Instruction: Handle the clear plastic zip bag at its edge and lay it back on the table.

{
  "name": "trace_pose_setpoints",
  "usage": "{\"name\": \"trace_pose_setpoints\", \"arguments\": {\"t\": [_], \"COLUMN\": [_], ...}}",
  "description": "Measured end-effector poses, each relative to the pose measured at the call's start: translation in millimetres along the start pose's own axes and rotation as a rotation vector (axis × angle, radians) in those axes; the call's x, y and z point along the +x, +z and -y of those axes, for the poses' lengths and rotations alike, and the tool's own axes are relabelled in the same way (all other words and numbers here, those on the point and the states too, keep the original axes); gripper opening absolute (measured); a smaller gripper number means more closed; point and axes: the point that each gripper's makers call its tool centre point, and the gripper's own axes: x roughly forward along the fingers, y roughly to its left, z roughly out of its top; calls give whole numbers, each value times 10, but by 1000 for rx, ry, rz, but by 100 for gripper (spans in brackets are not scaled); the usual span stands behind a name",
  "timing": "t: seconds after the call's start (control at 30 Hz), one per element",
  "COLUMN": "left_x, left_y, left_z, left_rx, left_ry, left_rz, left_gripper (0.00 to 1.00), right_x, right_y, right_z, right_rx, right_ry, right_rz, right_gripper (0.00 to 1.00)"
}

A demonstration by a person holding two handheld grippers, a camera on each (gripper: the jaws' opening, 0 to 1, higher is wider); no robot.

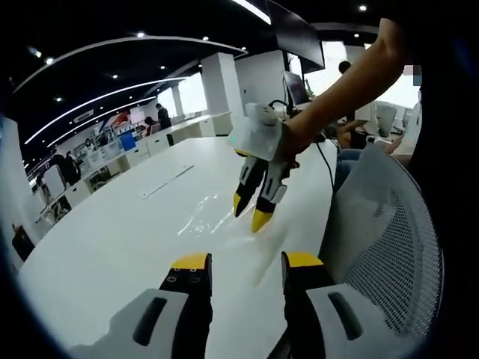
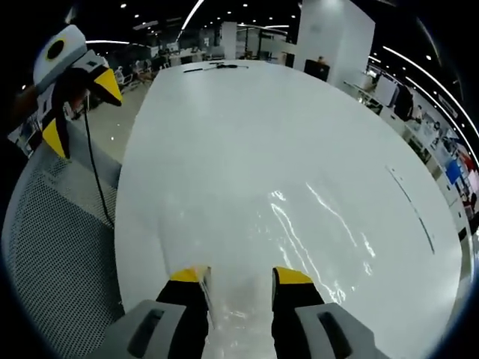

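Right gripper view looks down a long white table [image 2: 247, 149] in an open office with ceiling strip lights. The clear zip bag [image 2: 299, 232] lies flat near the table's near edge. The right hand-held gripper [image 2: 238, 278] is parted over the bag's near edge; whether it touches is unclear. The left hand-held gripper [image 1: 245, 262] hovers parted, empty, beside a mesh chair [image 1: 393, 239].

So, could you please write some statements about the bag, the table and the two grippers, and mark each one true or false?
1. The clear plastic zip bag lies on the white table. True.
2. The right gripper has its jaws apart at the bag's edge. True.
3. The left gripper is clamped on the bag. False: its jaws stand apart with nothing between them.
4. A mesh chair stands beside the table. True.
5. The table is dark wood. False: it is white.
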Motion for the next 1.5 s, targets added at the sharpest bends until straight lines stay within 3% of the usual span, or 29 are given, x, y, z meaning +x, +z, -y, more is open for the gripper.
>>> {"name": "trace_pose_setpoints", "arguments": {"t": [0.33, 0.47, 0.6, 0.7, 1.03, 1.23, 1.5], "left_x": [286, 393, 487, 551, 741, 819, 853], "left_y": [-19, -42, -141, -176, -227, -300, -364], "left_z": [17, -15, -87, -123, -85, -81, -91], "left_rx": [115, 164, 241, 257, 359, 396, 367], "left_ry": [-58, -60, -46, -45, -110, -132, -148], "left_rz": [-36, -47, -103, -119, -159, -196, -216], "left_gripper": [32, 28, 23, 18, 8, 2, 0], "right_x": [-15, -28, -31, -39, -58, -77, -109], "right_y": [36, 60, 64, 69, 74, 75, 74], "right_z": [13, 15, 29, 30, 25, 14, -2], "right_rx": [2, 7, 5, 6, 4, 8, 7], "right_ry": [-4, -7, -8, -8, -6, -5, -6], "right_rz": [7, 11, 11, 13, 17, 24, 32], "right_gripper": [30, 30, 30, 30, 30, 30, 30]}}
